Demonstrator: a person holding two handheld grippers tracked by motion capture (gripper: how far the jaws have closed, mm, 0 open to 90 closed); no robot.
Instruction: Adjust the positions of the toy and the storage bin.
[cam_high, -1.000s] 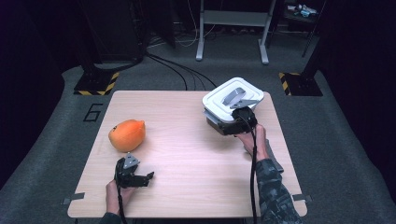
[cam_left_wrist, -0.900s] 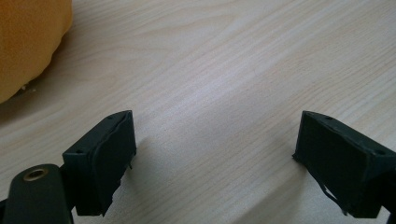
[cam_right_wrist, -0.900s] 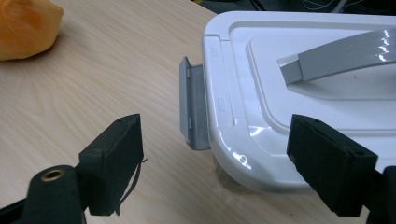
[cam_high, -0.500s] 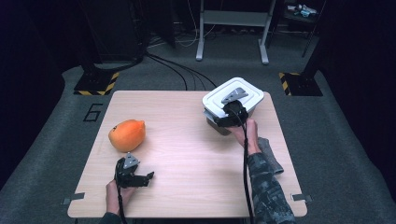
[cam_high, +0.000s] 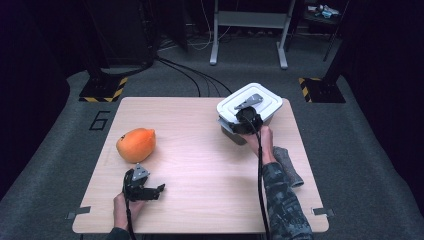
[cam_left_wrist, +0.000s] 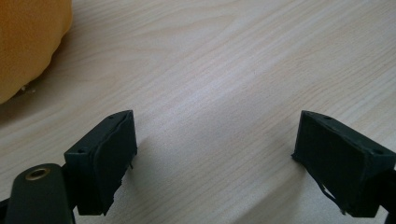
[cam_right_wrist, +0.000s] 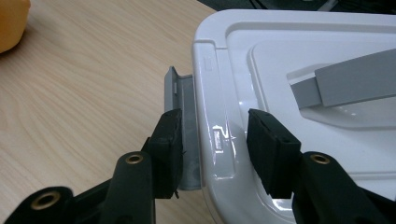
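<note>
A white lidded box (cam_high: 265, 100) with a grey handle (cam_high: 248, 101) stands at the table's far right. My right gripper (cam_high: 239, 126) is at its near left corner. In the right gripper view the jaws (cam_right_wrist: 215, 135) have just been closing: one pad lies against the grey side latch (cam_right_wrist: 187, 98), the other on the rim of the white lid (cam_right_wrist: 289, 46). An orange fruit (cam_high: 136, 144) lies at the left. My left gripper (cam_high: 159, 190) rests open near the front edge, right of the fruit (cam_left_wrist: 23, 42), with bare wood between its jaws (cam_left_wrist: 215, 144).
A grey cloth (cam_high: 288, 166) lies by the right forearm near the table's right edge. The wooden table (cam_high: 200, 165) is bare across its middle. Behind the table, a metal stand (cam_high: 247, 30), cables and striped floor bases sit on the floor.
The right gripper has slid forward and left along the box to its corner, and its jaws have narrowed around the latch and lid rim. The left gripper and the fruit stayed put.
</note>
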